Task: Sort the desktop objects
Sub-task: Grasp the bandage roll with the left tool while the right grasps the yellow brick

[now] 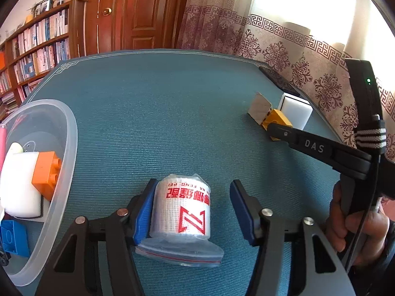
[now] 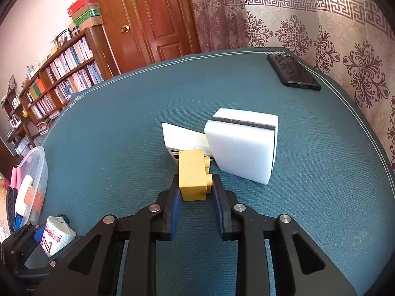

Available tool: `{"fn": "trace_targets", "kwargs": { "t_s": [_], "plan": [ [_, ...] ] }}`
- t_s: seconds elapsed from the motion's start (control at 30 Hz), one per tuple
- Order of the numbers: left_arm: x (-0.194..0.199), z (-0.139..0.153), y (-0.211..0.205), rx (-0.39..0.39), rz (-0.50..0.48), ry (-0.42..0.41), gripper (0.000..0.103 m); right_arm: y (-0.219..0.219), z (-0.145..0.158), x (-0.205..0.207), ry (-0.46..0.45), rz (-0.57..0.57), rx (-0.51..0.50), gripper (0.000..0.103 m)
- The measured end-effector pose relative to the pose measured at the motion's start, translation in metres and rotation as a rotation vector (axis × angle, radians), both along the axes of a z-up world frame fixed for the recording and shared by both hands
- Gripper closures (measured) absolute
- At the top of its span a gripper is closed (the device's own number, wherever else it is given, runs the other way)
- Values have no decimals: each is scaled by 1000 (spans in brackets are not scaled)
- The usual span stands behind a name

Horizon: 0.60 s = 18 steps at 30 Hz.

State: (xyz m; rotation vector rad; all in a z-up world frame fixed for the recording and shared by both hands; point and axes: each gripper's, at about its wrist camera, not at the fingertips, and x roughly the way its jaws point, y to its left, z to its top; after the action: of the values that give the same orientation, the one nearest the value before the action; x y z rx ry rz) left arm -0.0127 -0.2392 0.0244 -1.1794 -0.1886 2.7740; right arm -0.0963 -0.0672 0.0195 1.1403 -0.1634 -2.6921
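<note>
— While our left gripper (image 1: 195,212) sits low at bottom centre, jaws wide, one pad touches the gauze roll (image 1: 182,209).
— Our right gripper (image 2: 196,212), mid-frame, pinches the yellow brick (image 2: 193,176).

A wooden door (image 2: 153,17) with a brass knob (image 2: 125,28) is standing shut behind the surface. A bookshelf (image 2: 61,74) is carrying rows of books and stacked boxes (image 2: 86,9), and patterned curtains (image 2: 321,29) are hanging alongside.
</note>
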Motion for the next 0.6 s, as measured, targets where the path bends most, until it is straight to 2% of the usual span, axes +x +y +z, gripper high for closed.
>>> {"fn": "trace_targets", "kwargs": {
  "t_s": [0.1,0.3,0.6],
  "plan": [
    [0,0,-1,5,4,2,62,3,0,2,3,-10,-11,78],
    [1,-1,2,-6,0,10,63,13,0,4,8,-46,-46,78],
    [3,0,8,-66,17,17,64,25,1,25,18,-117,-73,78]
  ]
}}
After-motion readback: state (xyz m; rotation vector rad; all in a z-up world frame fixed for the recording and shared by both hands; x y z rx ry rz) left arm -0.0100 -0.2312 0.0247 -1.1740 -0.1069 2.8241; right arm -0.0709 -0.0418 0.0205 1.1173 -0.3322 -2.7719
